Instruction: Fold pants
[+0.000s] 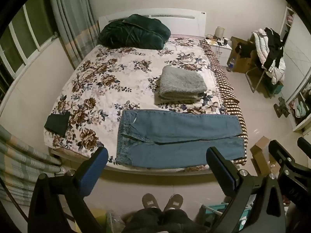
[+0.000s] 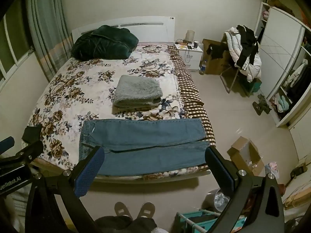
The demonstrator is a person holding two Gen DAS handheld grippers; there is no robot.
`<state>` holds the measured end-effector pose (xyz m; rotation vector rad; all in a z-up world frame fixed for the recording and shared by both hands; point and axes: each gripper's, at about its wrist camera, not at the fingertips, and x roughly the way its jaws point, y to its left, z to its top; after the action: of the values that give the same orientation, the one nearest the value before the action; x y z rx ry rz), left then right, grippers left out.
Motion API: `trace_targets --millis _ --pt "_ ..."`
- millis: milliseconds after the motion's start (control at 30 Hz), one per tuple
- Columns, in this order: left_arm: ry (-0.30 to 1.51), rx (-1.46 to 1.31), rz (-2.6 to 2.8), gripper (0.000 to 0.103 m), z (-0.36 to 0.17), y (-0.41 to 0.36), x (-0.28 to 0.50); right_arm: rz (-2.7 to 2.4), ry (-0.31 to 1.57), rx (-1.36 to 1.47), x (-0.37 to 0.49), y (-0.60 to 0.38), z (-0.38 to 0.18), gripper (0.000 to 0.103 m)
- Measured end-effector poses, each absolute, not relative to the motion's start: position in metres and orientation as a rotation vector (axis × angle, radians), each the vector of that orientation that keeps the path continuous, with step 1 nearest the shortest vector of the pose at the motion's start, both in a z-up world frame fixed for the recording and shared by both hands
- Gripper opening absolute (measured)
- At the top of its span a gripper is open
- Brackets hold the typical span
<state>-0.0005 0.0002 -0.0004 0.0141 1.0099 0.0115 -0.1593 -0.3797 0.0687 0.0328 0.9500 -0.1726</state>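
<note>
Lying flat ahead of both wide-open, empty grippers, the floral bed [image 1: 93, 81] carries blue denim pants [image 1: 175, 136] across its near edge, legs pointing right. Beyond them a fluffy grey folded blanket [image 1: 182, 83]. Open cardboard box [image 2: 245, 155], contents unclear, right of the right gripper [image 2: 154, 167]; left gripper [image 1: 156, 167] view crops it.

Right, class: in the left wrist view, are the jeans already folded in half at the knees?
No, the jeans lie at full length across the foot of the bed, both legs stretched out.
</note>
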Motion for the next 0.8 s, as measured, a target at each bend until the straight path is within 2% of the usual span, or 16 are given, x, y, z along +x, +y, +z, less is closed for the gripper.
trace_targets --millis 800 --pt "1.023 0.018 -0.003 0.103 0.003 -0.014 0.006 -0.166 0.966 0.039 -0.159 -0.381 0.069 0.103"
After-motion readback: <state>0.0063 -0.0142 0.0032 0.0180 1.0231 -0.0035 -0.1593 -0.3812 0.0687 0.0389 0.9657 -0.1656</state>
